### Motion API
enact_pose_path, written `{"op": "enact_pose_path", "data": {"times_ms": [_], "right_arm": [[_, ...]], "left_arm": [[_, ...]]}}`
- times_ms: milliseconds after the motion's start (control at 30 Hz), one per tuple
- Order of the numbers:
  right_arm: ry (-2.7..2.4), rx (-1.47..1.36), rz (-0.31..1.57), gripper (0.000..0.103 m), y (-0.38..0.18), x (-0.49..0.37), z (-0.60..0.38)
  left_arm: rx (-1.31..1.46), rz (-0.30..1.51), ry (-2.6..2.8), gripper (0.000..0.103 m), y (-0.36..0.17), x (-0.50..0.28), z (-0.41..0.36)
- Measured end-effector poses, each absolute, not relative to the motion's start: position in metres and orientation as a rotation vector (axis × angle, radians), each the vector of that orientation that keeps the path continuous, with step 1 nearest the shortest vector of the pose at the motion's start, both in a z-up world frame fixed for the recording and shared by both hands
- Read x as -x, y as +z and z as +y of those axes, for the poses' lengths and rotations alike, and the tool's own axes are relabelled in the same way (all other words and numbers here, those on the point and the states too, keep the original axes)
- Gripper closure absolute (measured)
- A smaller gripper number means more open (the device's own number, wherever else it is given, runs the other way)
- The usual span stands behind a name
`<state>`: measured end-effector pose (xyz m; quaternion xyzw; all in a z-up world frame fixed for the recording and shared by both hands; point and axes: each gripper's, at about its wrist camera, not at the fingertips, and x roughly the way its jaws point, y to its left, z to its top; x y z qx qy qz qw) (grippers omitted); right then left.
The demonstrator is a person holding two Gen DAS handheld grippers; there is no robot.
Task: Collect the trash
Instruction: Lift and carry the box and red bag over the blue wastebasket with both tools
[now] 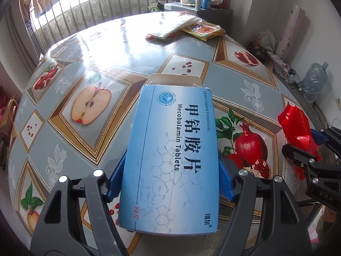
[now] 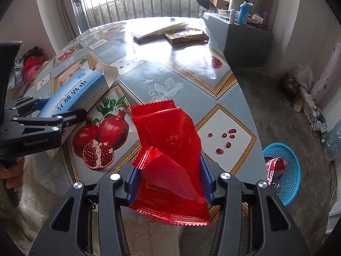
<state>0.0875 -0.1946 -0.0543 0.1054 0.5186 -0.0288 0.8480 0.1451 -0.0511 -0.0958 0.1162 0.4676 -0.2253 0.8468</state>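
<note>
Two tools each hold trash above the worktop (image 1: 119,49): the left tool (image 1: 170,179) clamps a blue box (image 1: 172,155) marked "Mecobalamin Tablets", flap open; the right tool (image 2: 168,183) pinches a red wrapper (image 2: 168,149). Farther off, a blue basket (image 2: 289,183) on the floor holds wrappers.

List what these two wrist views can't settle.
- Blue tablet box, left wrist view: contents hidden by its own walls.
- Blue basket, right wrist view: partly hidden by the table edge; contents unclear.
- Red wrapper, right wrist view: print too small.
</note>
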Motion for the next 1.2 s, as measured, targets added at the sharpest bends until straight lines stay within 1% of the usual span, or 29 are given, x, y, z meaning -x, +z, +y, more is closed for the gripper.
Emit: {"op": "enact_pose_path", "data": {"times_ms": [167, 467, 700, 1200], "right_arm": [[-0.07, -0.244, 1.089, 0.064, -0.054, -0.087, -0.198], [-0.078, -0.304, 1.074, 0.071, -0.052, -0.087, -0.208], [-0.088, -0.336, 1.058, 0.075, -0.049, -0.087, -0.215], [-0.108, -0.373, 1.025, 0.079, -0.041, -0.087, -0.225]], "left_arm": [[-0.253, 0.975, -0.466, 0.035, -0.094, -0.144, -0.05], [-0.255, 0.955, -0.458, 0.035, -0.091, -0.141, -0.048], [-0.257, 0.943, -0.454, 0.035, -0.088, -0.139, -0.048], [-0.275, 0.915, -0.449, 0.035, -0.082, -0.134, -0.047]]}}
